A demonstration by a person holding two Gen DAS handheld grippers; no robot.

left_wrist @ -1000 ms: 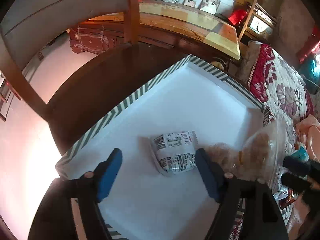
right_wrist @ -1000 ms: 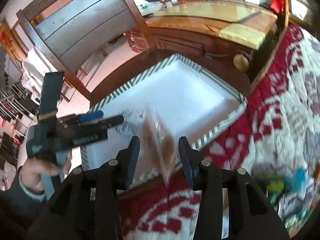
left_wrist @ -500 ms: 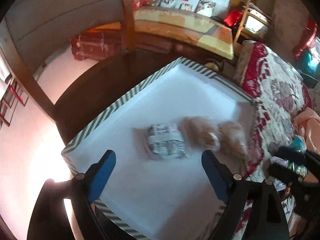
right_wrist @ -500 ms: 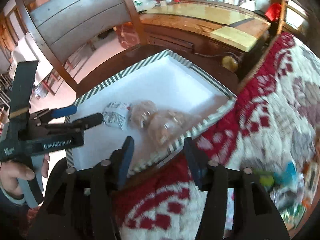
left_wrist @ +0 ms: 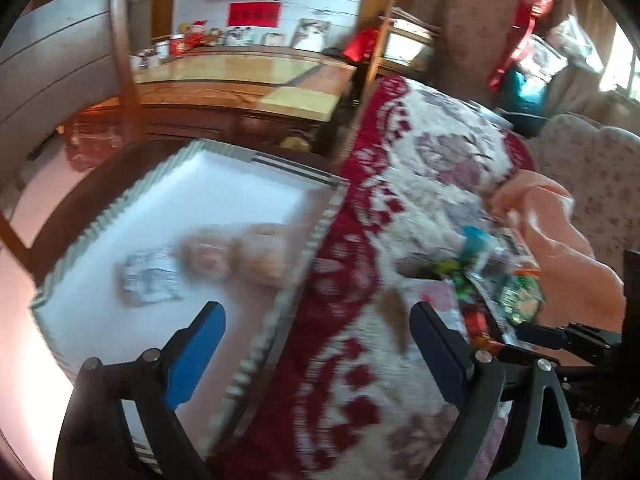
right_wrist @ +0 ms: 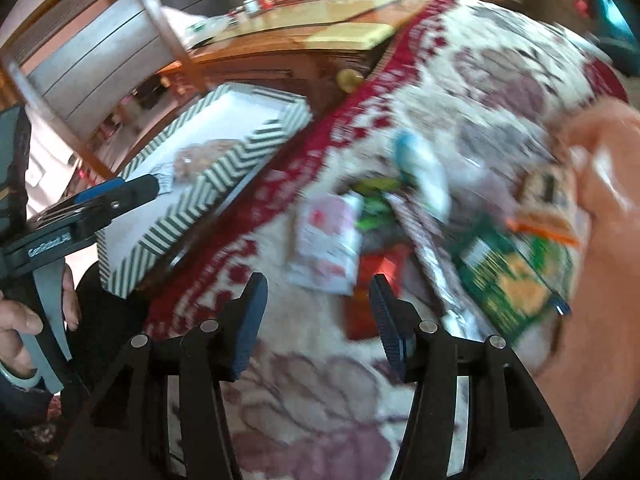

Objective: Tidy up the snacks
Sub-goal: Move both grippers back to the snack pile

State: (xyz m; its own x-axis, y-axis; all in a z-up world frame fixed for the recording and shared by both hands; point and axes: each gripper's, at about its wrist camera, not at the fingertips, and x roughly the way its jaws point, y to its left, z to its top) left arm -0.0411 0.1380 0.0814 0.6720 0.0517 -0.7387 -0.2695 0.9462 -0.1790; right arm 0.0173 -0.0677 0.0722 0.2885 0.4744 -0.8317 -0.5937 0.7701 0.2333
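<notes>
With three packets already lying in the striped box (left_wrist: pixel 120 204) — a white printed packet (left_wrist: pixel 150 280) beside two clear bags of brown snacks (left_wrist: pixel 236 256) — a fetch step is judged to be in hand, the remaining snack pile (right_wrist: pixel 400 232) being spread on the floral quilt (right_wrist: pixel 460 80), well apart from the box. The left gripper (left_wrist: pixel 316 348) is seen empty over the box edge, its jaws opening, and the right gripper (right_wrist: pixel 318 312) is held parted and empty just short of a pink-and-white packet (right_wrist: pixel 326 240). Next, a descent onto one packet is called for — jaws centred, neighbours left undisturbed.
</notes>
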